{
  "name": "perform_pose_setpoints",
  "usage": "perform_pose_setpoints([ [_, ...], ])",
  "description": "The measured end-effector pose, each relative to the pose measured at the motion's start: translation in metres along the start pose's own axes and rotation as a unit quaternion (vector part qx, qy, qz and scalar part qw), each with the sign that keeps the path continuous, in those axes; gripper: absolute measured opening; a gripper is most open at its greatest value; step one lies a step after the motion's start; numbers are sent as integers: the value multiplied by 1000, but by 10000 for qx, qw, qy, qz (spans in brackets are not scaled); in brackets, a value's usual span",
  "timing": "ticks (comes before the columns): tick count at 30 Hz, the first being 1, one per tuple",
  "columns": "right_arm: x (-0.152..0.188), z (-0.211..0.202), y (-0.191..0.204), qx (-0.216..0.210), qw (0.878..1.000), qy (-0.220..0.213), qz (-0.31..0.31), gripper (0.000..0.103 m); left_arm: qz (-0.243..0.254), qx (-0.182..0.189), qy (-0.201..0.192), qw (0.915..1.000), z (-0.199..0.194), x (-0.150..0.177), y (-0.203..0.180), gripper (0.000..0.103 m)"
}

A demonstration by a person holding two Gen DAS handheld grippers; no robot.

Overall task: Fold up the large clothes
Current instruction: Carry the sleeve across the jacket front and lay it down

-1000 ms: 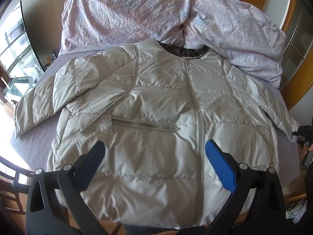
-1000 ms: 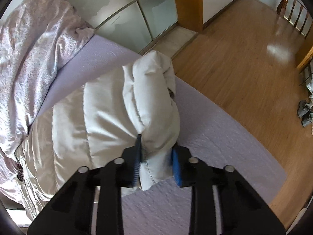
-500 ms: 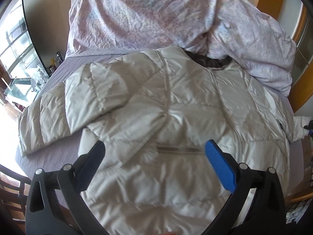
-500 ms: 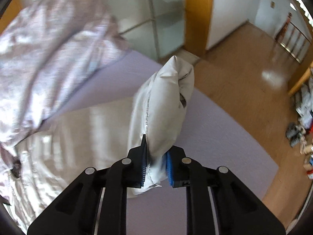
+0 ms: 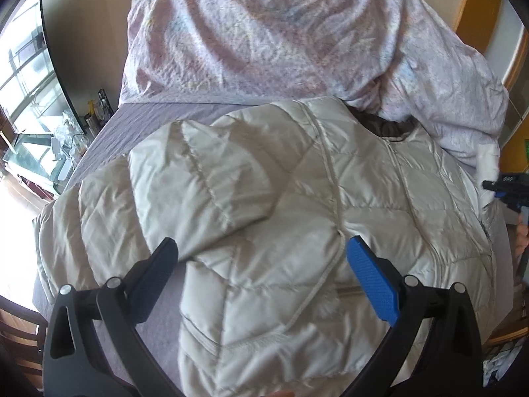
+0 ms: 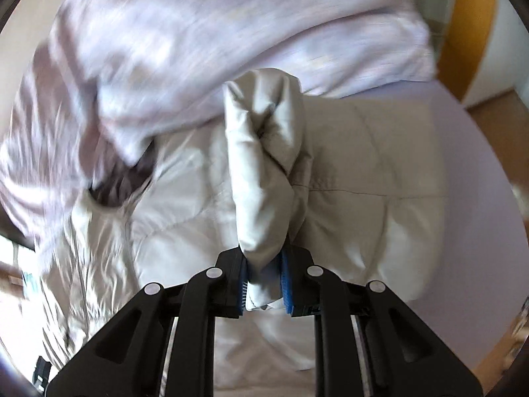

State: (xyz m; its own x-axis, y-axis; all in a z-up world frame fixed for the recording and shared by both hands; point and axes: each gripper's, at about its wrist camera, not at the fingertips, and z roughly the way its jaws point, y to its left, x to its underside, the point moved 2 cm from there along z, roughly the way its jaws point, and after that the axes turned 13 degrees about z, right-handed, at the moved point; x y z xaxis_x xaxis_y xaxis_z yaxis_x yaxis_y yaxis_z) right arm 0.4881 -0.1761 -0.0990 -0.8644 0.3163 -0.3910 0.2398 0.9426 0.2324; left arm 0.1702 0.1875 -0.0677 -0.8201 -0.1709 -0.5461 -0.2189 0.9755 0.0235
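While the right gripper [image 6: 263,284] pinches the cuff end of one sleeve [image 6: 264,172] between its blue pads, with jaws that have just been closing on that fabric, the step in hand looks like the sleeve fold: bringing that sleeve in over the jacket's front. In the right wrist view the sleeve rises from the jaws up the middle of the frame, bunched and creased, with the jacket [image 6: 363,178] body spread behind it and the duvet [image 6: 198,33] blurred across the top. The left wrist view shows the same jacket [image 5: 297,231] lying front-up on the bed [image 5: 139,122], filling the centre and lower half of the frame; its other sleeve [image 5: 109,205] lies toward the left of the frame. The right gripper [image 5: 496,187] shows small at the right edge there, holding the pale cuff. The left gripper [image 5: 261,271] hangs over the lower chest of the jacket, its fingers wide apart and holding nothing

Next, I judge, the held sleeve should be laid flat across the chest and let go without twisting; the puffy fabric will likely spring back, so it may need pressing down. After that the left gripper could take the other sleeve
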Motion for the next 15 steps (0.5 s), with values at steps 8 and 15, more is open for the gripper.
perform_pose_setpoints([
  [8, 59, 29, 82, -147, 9964, 514, -654, 17, -137, 56, -1, 9999, 6, -2, 30, 101],
  [15, 95, 41, 145, -540, 9898, 837, -1018, 17, -332, 23, 45, 9994, 10, -3, 52, 101],
])
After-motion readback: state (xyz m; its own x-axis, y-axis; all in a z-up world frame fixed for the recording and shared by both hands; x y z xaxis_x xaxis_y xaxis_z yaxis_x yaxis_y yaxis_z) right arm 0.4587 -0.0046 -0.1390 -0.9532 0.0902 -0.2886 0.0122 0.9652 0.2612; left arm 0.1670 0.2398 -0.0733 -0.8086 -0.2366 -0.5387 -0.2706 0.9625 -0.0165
